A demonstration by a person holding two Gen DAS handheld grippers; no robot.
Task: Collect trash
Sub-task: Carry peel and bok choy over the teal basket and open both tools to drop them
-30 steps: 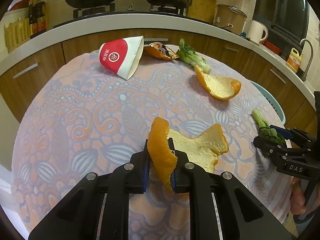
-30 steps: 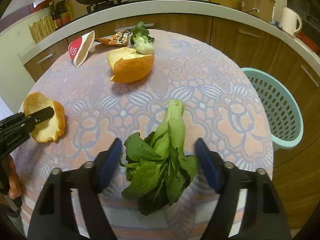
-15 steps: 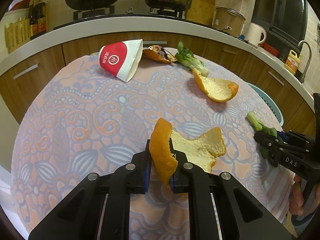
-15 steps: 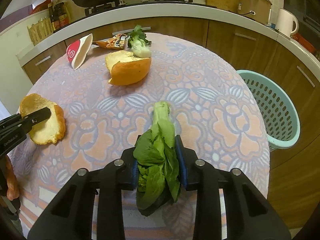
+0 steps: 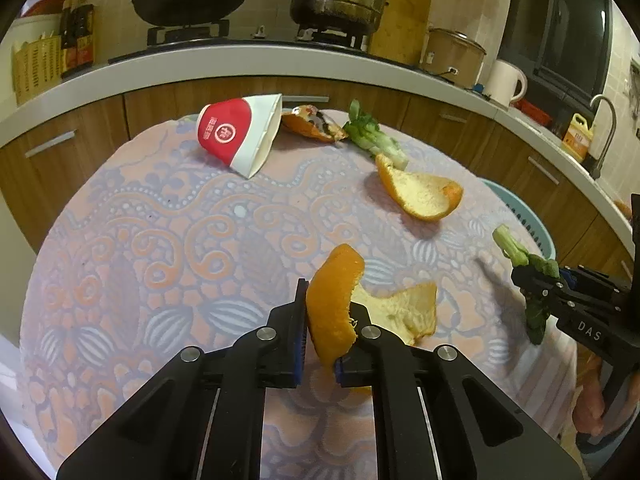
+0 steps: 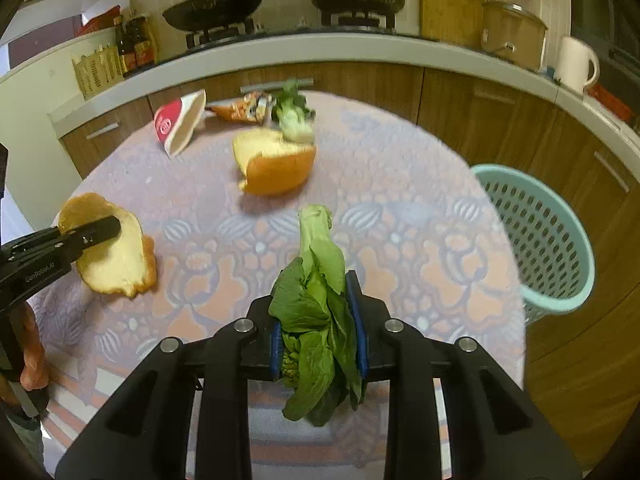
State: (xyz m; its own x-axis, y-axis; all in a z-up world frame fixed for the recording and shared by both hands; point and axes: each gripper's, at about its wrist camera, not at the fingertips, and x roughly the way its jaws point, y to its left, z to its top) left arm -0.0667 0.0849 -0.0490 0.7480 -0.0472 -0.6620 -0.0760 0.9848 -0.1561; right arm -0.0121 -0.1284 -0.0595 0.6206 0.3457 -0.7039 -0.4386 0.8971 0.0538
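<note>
My left gripper (image 5: 320, 332) is shut on an orange peel (image 5: 336, 312) and holds it above the patterned tablecloth (image 5: 160, 240); it also shows in the right wrist view (image 6: 112, 248). My right gripper (image 6: 318, 320) is shut on a leafy green vegetable (image 6: 320, 276), lifted off the table; it shows in the left wrist view (image 5: 524, 264) too. A teal perforated basket (image 6: 540, 236) stands to the right of the table. On the table lie a second orange peel (image 6: 276, 164), a red and white paper cup (image 6: 178, 122), a snack wrapper (image 6: 244, 108) and a vegetable stub (image 6: 294, 120).
A curved kitchen counter (image 6: 360, 50) with wooden cabinets runs behind the table, with a wok, a steel pot, a cooker and a white jug on it. The table's right edge (image 6: 516, 312) borders the basket.
My right gripper has closed on the leafy vegetable and lifted it off the cloth. My left gripper has raised the orange peel a little higher.
</note>
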